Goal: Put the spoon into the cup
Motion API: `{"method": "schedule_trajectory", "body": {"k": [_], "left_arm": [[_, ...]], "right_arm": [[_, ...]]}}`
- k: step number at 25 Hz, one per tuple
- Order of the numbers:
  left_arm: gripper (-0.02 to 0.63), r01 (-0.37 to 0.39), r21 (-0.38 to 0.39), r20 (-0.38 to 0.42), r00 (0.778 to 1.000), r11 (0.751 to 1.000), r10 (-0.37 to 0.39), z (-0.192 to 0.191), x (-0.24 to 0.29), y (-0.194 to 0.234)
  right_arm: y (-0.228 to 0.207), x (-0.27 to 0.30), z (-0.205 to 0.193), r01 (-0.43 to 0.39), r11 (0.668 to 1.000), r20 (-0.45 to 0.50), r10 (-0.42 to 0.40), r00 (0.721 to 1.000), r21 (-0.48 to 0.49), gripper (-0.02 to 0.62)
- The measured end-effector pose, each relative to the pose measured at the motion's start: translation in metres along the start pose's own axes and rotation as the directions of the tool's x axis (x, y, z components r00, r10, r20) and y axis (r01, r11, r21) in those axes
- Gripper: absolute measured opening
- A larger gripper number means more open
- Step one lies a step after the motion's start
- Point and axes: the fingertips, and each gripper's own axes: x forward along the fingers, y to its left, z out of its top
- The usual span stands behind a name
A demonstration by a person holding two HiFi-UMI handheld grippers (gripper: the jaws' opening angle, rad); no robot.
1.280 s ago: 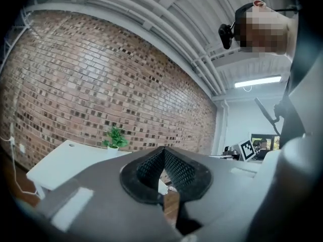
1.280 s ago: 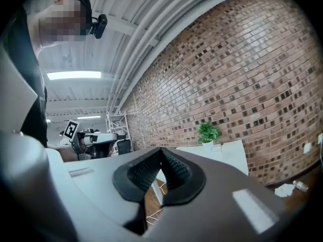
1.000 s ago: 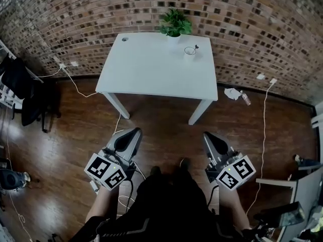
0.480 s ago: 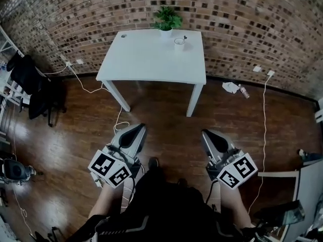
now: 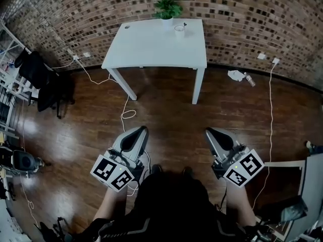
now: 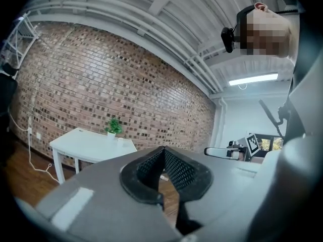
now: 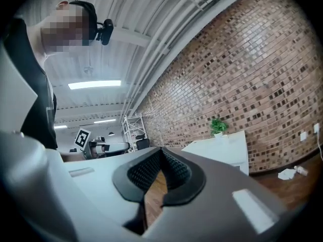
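While both grippers point out over the wooden floor (image 5: 171, 110) in the head view, the white table (image 5: 151, 49) stands well apart from them against the brick wall (image 5: 242, 14). The cup (image 5: 179, 31) sits near the table's far edge, just beside a potted plant (image 5: 167, 8). A small dark tip that looks like the spoon (image 5: 184, 24) shows at the cup's right rim, too small to tell whether it is inside. The left gripper (image 5: 139, 130) and the right gripper (image 5: 209, 132) are side by side near the person's body, both far from the cup. A cable (image 5: 128, 114) loops on the floor between the table and the left gripper, and a dark chair (image 5: 48, 84) stands at the left. In the left gripper view, the left gripper (image 6: 162, 149) has its jaws clenched tip to tip with nothing between them; the table (image 6: 86, 144) and plant (image 6: 113, 126) lie beyond at the left. In the right gripper view, the right gripper (image 7: 161, 149) likewise has its jaws pressed together and empty, with the table (image 7: 222, 153) and plant (image 7: 218, 126) off to the right by the wall.
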Motion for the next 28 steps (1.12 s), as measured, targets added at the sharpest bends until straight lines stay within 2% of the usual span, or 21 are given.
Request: {"method": "schedule_trajectory", "body": {"k": [8, 13, 17, 24, 28], "left_arm": [[-0.006, 0.056, 0.007, 0.016, 0.998, 0.998, -0.056, -0.005, -0.065, 0.013], [-0.006, 0.142, -0.01, 0.021, 0.99, 0.99, -0.142, -0.018, -0.132, 0.037], [-0.006, 0.133, -0.035, -0.011, 0.991, 0.991, -0.133, -0.025, -0.166, 0.054], [-0.006, 0.144, -0.034, 0.037, 0.989, 0.989, -0.142, -0.009, -0.181, 0.03], [-0.006, 0.157, -0.055, 0.04, 0.987, 0.986, -0.155, -0.012, -0.192, 0.011]], "right_arm": [[0.064, 0.019, -0.022, 0.028, 0.999, -0.015, -0.028, 0.999, 0.014, 0.006], [0.12, 0.044, -0.039, 0.076, 0.996, 0.005, -0.076, 0.997, 0.035, 0.006], [0.157, 0.048, -0.047, 0.108, 0.993, 0.003, -0.108, 0.994, 0.045, 0.006], [0.173, 0.019, -0.033, 0.146, 0.989, 0.037, -0.146, 0.989, 0.015, 0.006], [0.187, 0.004, -0.017, 0.132, 0.99, 0.047, -0.129, 0.991, -0.053, 0.006]]}}
